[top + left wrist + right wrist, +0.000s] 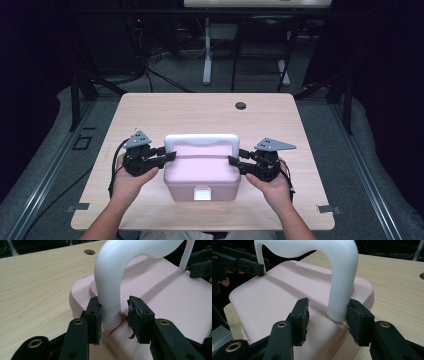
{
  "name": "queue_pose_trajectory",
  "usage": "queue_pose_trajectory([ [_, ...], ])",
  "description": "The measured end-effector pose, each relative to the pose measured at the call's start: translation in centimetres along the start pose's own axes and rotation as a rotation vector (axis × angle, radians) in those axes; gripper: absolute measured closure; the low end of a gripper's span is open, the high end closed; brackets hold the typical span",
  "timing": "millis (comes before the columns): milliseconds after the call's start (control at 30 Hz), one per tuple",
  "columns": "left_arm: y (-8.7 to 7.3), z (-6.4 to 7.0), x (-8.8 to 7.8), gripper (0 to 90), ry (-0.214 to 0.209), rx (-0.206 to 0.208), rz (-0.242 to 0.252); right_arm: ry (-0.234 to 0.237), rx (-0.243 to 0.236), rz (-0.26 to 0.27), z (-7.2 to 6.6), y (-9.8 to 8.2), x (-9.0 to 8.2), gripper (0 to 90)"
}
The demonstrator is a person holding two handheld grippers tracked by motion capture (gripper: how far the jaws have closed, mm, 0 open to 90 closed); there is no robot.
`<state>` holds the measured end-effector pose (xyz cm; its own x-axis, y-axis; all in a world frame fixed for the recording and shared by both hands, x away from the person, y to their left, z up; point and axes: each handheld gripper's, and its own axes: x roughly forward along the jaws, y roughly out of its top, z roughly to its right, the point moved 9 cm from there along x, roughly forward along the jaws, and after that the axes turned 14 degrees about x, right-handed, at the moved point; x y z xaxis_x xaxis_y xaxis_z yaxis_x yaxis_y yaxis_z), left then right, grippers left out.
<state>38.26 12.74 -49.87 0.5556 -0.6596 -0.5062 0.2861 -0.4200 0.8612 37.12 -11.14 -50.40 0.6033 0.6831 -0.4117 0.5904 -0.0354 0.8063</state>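
A pink lidded box (202, 172) stands on the near middle of the wooden table (150, 115), its white handle (201, 140) raised upright. My left gripper (170, 154) sits at the box's left end. Its jaws straddle the handle's left leg (110, 290): one pad (96, 315) lies against the leg, the other stands a little off it. My right gripper (234, 159) is at the box's right end, jaws either side of the handle's right leg (342, 290). One pad (357, 317) touches that leg and a clear gap shows at the other. Both grippers are open.
A white latch (202, 193) sits on the box's near face. A round cable hole (240, 105) lies near the table's far edge. Bare tabletop surrounds the box. Desk legs and cables stand on the dark floor beyond.
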Motion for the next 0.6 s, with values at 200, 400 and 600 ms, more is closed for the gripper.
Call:
queue_pose_trajectory([
  [200,-0.2,0.2,-0.4,68.5,0.005,0.006,0.006,0.01,0.001,0.01,-0.2,-0.3,-0.3,56.3],
  [400,-0.4,0.4,-0.8,71.3,0.002,0.002,0.013,0.014,0.011,0.014,-0.5,-0.6,-0.6,58.9],
  [600,-0.6,0.7,-1.2,72.4,-0.002,0.004,0.011,0.02,0.021,0.015,-0.8,-0.9,-0.9,62.0],
])
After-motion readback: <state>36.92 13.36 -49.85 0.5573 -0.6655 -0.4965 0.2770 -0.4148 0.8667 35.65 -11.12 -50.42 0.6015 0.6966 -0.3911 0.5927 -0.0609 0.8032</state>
